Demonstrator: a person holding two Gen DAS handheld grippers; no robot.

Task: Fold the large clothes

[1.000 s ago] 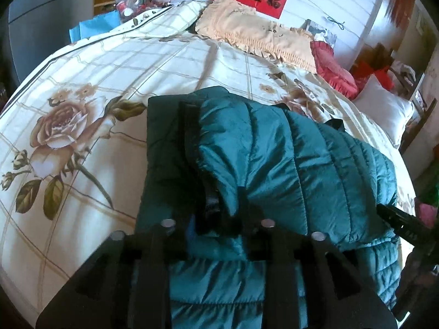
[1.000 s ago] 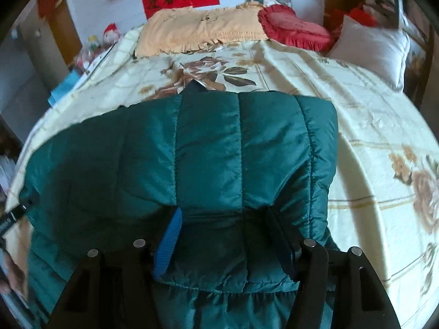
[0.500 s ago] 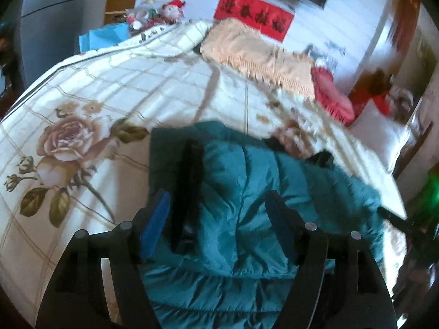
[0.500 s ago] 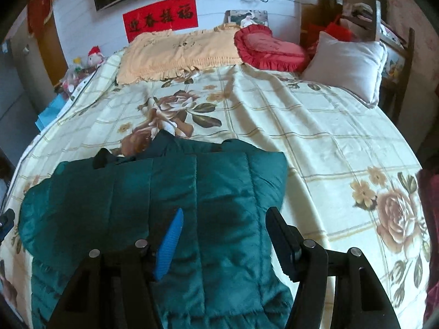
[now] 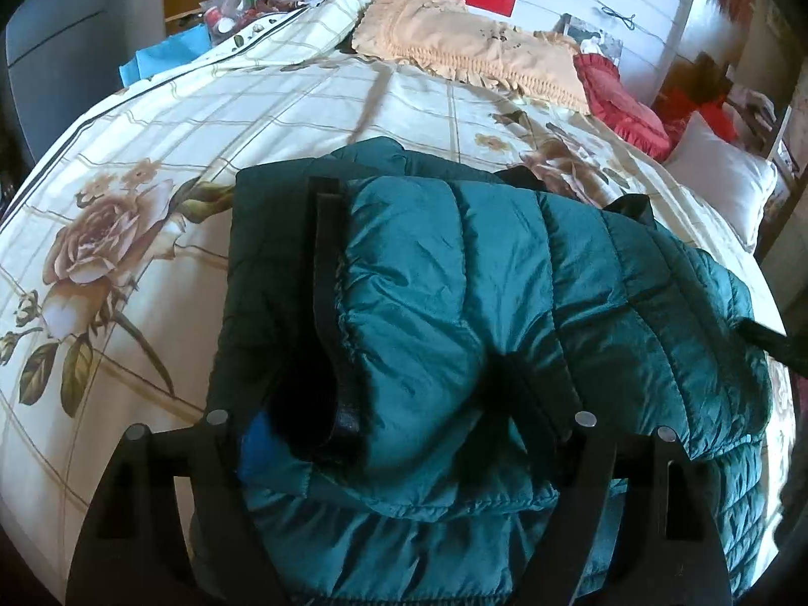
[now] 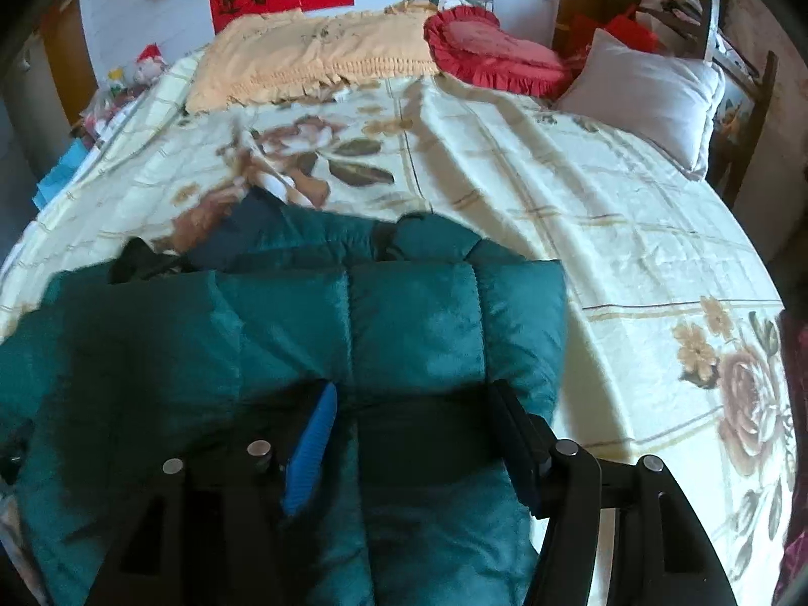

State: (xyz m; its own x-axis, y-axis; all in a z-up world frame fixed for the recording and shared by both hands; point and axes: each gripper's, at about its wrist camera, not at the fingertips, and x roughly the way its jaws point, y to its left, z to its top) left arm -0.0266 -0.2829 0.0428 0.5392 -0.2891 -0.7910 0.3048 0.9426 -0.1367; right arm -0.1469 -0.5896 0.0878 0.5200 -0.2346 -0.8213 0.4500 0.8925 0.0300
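Note:
A dark teal quilted puffer jacket (image 5: 505, 272) lies folded over on the floral bedspread (image 5: 283, 116). A black strip runs along its left edge. My left gripper (image 5: 399, 404) is open, its fingers straddling a puffy fold of the jacket near the camera. In the right wrist view the same jacket (image 6: 303, 323) fills the lower left. My right gripper (image 6: 414, 399) is open over the jacket's right part, a blue pad showing on its left finger (image 6: 313, 444).
Yellow frilled pillow (image 6: 313, 55), red heart cushion (image 6: 485, 50) and white pillow (image 6: 651, 91) lie at the head of the bed. Toys and a blue item (image 5: 166, 55) sit at the far left side. Bare bedspread (image 6: 606, 232) lies right of the jacket.
Both grippers dropped back down toward the jacket after lifting away half a second ago. The left gripper, shut on the fabric a second ago, is open now.

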